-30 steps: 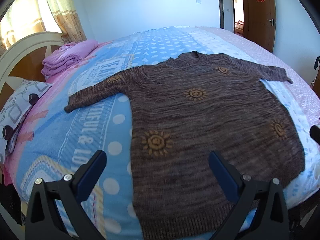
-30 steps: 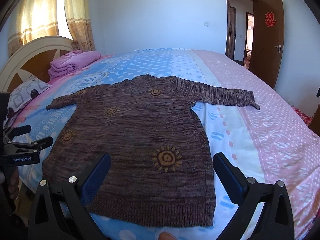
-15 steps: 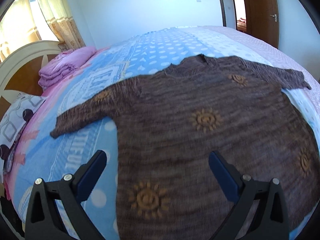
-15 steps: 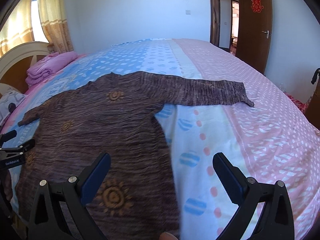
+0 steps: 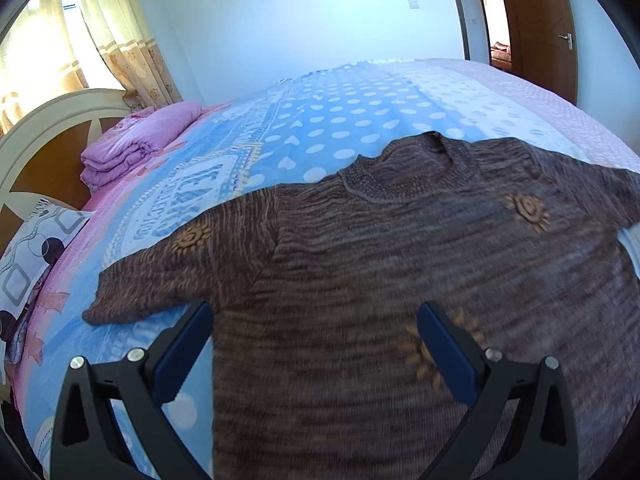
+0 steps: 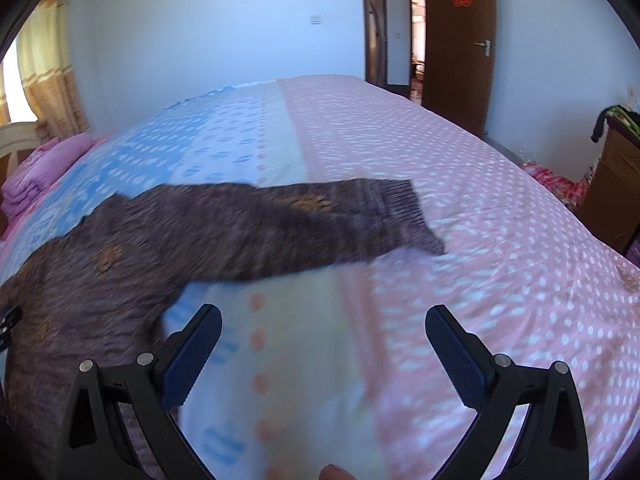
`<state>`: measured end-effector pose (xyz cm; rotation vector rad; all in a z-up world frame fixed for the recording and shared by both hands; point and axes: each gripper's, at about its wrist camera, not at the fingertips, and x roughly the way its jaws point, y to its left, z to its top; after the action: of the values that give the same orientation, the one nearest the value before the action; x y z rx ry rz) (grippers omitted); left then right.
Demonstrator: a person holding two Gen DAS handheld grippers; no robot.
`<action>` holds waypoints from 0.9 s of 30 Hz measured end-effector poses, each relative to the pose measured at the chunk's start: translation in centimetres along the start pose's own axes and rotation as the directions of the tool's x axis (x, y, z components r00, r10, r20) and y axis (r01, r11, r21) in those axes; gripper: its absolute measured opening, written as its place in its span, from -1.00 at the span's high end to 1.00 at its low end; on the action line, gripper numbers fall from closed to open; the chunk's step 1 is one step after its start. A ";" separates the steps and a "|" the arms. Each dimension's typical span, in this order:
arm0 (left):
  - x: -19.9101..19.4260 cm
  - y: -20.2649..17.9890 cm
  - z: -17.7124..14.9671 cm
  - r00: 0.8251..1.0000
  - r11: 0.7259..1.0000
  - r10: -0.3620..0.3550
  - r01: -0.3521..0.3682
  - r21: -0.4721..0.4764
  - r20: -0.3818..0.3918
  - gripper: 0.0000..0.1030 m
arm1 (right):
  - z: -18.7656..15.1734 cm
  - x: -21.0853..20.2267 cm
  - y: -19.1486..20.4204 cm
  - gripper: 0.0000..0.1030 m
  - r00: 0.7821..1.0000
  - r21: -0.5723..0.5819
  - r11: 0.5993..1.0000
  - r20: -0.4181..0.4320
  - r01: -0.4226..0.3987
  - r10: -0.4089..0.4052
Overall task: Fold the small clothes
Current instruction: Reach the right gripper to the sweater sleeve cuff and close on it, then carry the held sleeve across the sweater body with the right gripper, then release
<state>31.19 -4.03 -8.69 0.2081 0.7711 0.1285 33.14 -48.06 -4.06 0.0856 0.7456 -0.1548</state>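
Note:
A brown knitted sweater (image 5: 400, 264) with orange sun motifs lies flat, front up, on the bed. Its left sleeve (image 5: 160, 272) stretches toward the headboard. My left gripper (image 5: 314, 316) hovers open over the sweater's body just below that sleeve's armpit, holding nothing. In the right wrist view the other sleeve (image 6: 320, 220) reaches out to its ribbed cuff (image 6: 416, 216) on the pink part of the bedspread. My right gripper (image 6: 324, 320) is open and empty above bare bedspread, a short way in front of that sleeve.
The bedspread (image 5: 340, 120) is blue with white dots and pink (image 6: 500, 200) on the right. Folded pink bedding (image 5: 136, 148) and a patterned pillow (image 5: 32, 248) lie by the headboard (image 5: 40, 136). A wooden door (image 6: 460, 40) and a cabinet (image 6: 612, 184) stand at right.
Both grippers moved forward over the bed. The left went up the sweater's body toward the left armpit; the right swung rightward toward the right sleeve. Both stayed open.

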 end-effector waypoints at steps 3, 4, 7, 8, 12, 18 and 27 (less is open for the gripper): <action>1.6 -0.1 0.9 1.000 1.000 0.020 -0.020 -0.006 -0.003 -1.00 | 1.8 1.9 -2.5 -0.98 0.999 0.058 0.998 -0.002 0.035 -0.035; 2.0 -0.1 1.0 1.000 1.000 0.029 -0.029 -0.009 -0.009 -1.00 | 2.3 2.6 -3.3 -0.96 0.999 0.078 0.996 -0.008 0.040 -0.040; 3.2 -0.1 1.4 0.999 0.999 0.038 -0.038 -0.025 -0.028 -1.00 | 4.1 4.3 -5.6 -0.74 0.999 0.143 0.989 -0.030 0.036 -0.032; 3.5 0.0 1.4 0.999 0.999 0.039 -0.040 -0.030 -0.034 -1.00 | 4.9 5.0 -6.4 -0.72 0.999 0.169 0.985 -0.037 0.026 -0.020; 4.3 -0.2 1.3 0.998 0.998 0.047 -0.049 -0.029 -0.050 -1.00 | 7.2 7.5 -8.9 -0.56 0.998 0.253 0.967 -0.064 0.008 0.009; 5.0 -0.8 1.1 0.997 0.999 0.045 -0.046 -0.018 -0.067 -1.00 | 8.5 12.2 -8.9 -0.29 0.981 0.282 0.958 -0.160 -0.060 0.109; 4.2 -0.4 1.2 0.999 0.999 0.024 -0.026 -0.043 -0.046 -1.00 | 10.0 10.5 -6.4 0.82 0.996 0.140 0.990 -0.088 0.011 0.001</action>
<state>34.98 -3.78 -10.79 0.1743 0.8099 0.1742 46.31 -56.79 -3.99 0.2260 0.8223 -0.2093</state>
